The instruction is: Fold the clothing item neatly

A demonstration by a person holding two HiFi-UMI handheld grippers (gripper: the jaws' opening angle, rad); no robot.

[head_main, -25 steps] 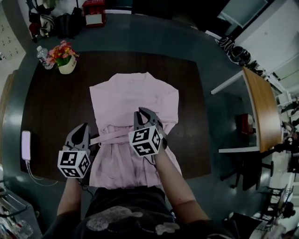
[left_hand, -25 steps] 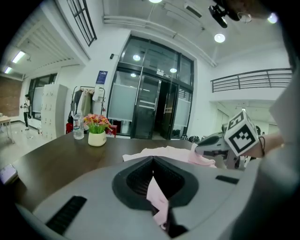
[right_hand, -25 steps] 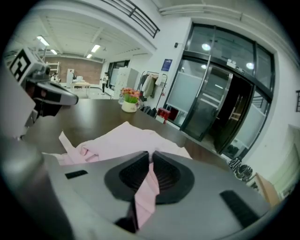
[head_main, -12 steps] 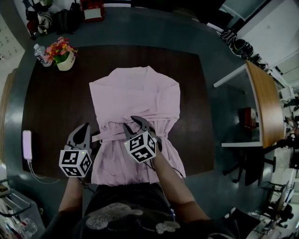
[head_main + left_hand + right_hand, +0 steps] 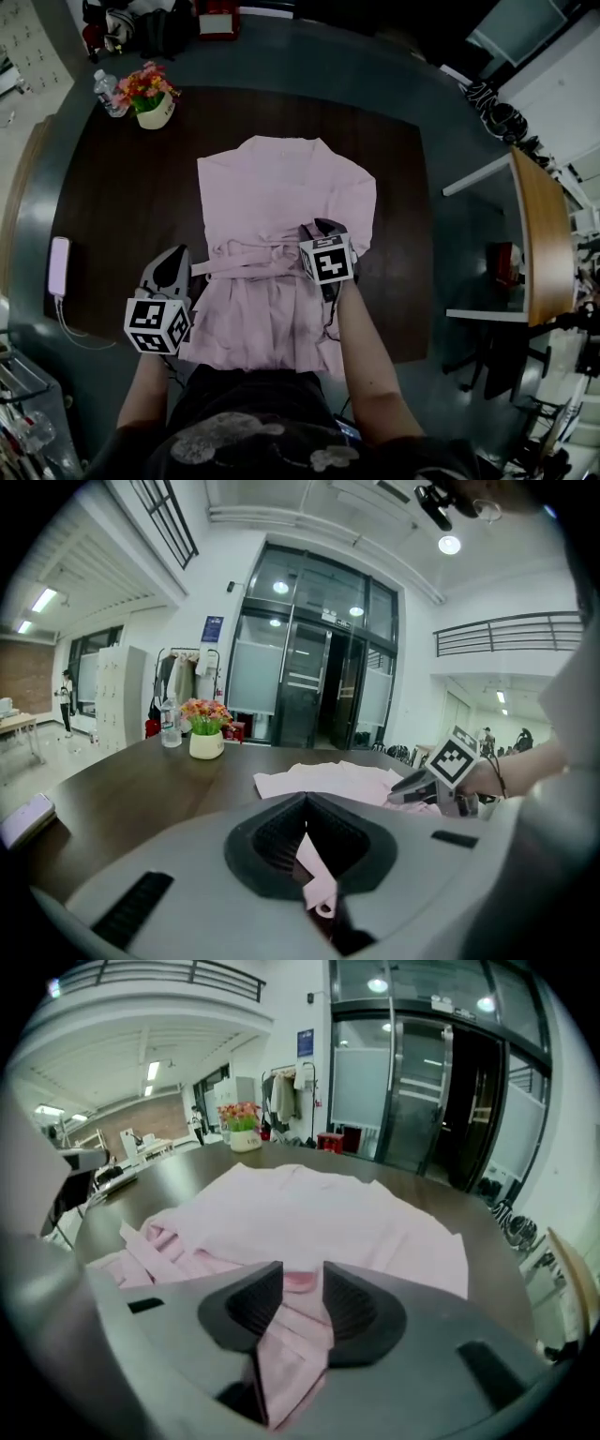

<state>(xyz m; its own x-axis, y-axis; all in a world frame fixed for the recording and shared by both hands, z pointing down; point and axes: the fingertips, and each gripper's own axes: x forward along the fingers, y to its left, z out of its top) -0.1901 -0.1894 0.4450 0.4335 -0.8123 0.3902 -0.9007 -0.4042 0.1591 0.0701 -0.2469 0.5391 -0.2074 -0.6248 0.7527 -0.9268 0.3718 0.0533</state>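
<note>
A pink robe-like garment point(image 5: 281, 187) lies spread on the dark table point(image 5: 103, 178), with its belt point(image 5: 246, 267) running across the waist. My left gripper point(image 5: 174, 261) sits at the garment's left edge by the belt end. It is shut on a strip of pink fabric point(image 5: 315, 878). My right gripper point(image 5: 324, 228) is down at the right side of the waist. Its jaws have just been opening and now stand apart, with bunched pink cloth point(image 5: 298, 1335) lying between them. From the left gripper view the right gripper point(image 5: 414, 784) rests on the garment point(image 5: 323, 778).
A flower pot point(image 5: 153, 101) and a water bottle point(image 5: 106, 91) stand at the table's far left corner. A white device point(image 5: 58, 267) with a cable lies at the left edge. A wooden desk point(image 5: 542, 234) stands off to the right.
My right gripper has opened and moved from the garment's middle down to the right side of the waist. The left gripper has stayed put, still shut on the fabric.
</note>
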